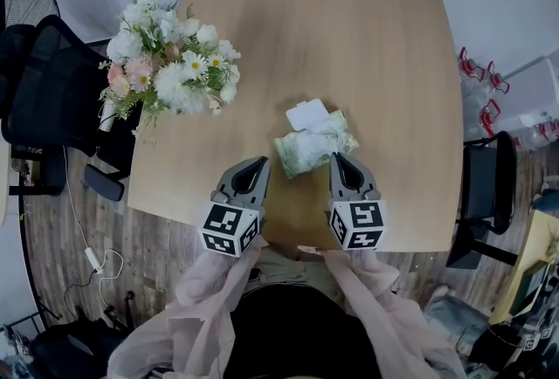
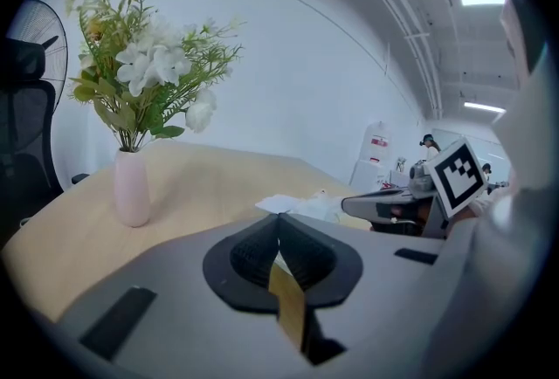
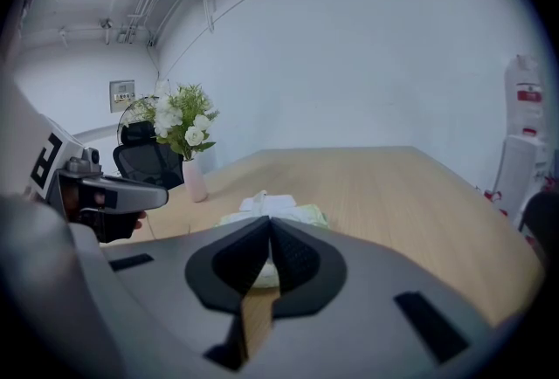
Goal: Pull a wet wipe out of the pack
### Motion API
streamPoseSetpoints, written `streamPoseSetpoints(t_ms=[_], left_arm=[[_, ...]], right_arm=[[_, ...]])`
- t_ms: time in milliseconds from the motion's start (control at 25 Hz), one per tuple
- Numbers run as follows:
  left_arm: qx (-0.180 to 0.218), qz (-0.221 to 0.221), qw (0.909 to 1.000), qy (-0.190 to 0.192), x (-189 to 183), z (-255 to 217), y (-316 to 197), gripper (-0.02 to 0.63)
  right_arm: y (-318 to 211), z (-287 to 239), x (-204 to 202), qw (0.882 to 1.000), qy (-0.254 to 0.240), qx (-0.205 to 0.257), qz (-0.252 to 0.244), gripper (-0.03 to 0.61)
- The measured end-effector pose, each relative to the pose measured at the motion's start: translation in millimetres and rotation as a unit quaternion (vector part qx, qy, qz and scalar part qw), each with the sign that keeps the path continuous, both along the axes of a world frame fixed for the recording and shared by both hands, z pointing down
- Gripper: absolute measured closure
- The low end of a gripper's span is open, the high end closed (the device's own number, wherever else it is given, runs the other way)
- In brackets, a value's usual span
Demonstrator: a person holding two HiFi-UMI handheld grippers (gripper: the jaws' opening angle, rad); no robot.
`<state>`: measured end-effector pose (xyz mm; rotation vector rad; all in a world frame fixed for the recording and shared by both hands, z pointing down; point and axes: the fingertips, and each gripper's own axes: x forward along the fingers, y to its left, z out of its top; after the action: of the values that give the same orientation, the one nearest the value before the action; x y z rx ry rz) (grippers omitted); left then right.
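Left gripper (image 1: 259,162) and right gripper (image 1: 338,158) have jaws pressed together, empty. The wipe pack (image 1: 313,144), its print unreadable, lies at the right gripper's 11 o'clock.

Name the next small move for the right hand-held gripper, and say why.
Probably open the right hand-held gripper and ease it forward to the white piece at the far end of the wet wipe pack. Its jaws are shut and empty, with the tip at the pack's near edge, short of that piece. The left hand-held gripper is shut too.
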<state>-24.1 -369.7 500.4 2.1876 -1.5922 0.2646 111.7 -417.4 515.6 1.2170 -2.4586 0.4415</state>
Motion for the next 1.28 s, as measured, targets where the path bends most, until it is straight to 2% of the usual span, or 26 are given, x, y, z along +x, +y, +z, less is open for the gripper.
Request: streamPoseSetpoints(t_ms=[1280], left_arm=[[0.028,0.006,0.9996,-0.002,2.1,-17.5,18.3,0.601]], right_arm=[[24.1,-17.3,3.9,1.000,0.003,0.020,0.007,0.572]])
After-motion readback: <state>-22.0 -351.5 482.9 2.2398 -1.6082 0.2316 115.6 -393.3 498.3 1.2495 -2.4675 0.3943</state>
